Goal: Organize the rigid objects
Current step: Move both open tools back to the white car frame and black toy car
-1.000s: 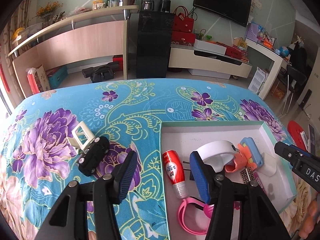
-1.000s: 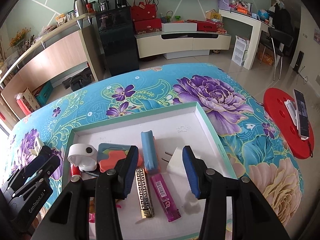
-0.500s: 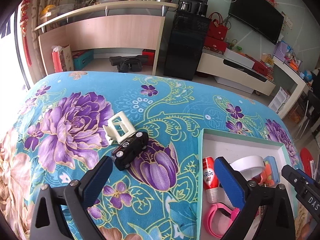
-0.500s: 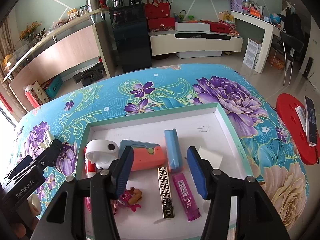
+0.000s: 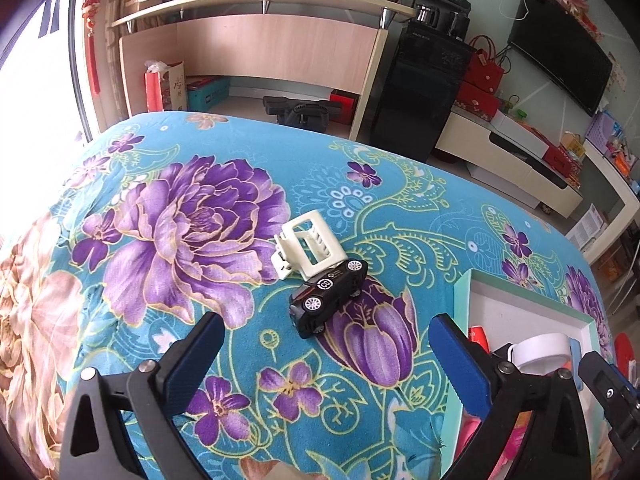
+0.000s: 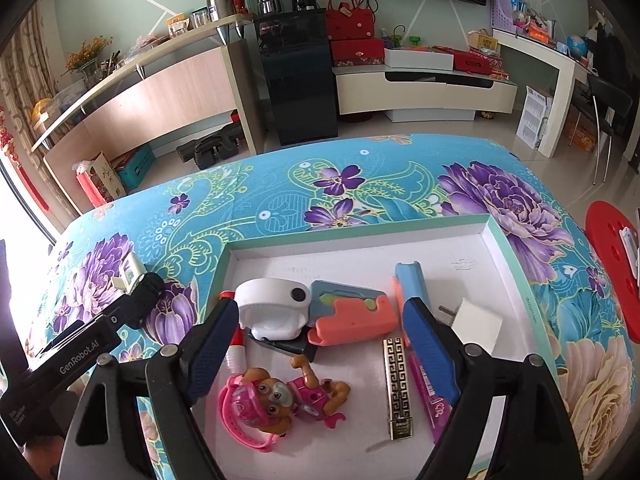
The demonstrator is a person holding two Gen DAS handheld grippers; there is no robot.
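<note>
My left claw (image 5: 326, 356) wide apart, empty; black toy car (image 5: 328, 297) frame centre. My right claw (image 6: 320, 332) opening, empty, above tray (image 6: 516, 264).

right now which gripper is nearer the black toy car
Left. The left gripper is open just short of the black toy car; the right gripper, jaws opening, is over the tray beside it.

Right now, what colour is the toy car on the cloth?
The toy car is black with white wheels, clearest in the left wrist view.
</note>
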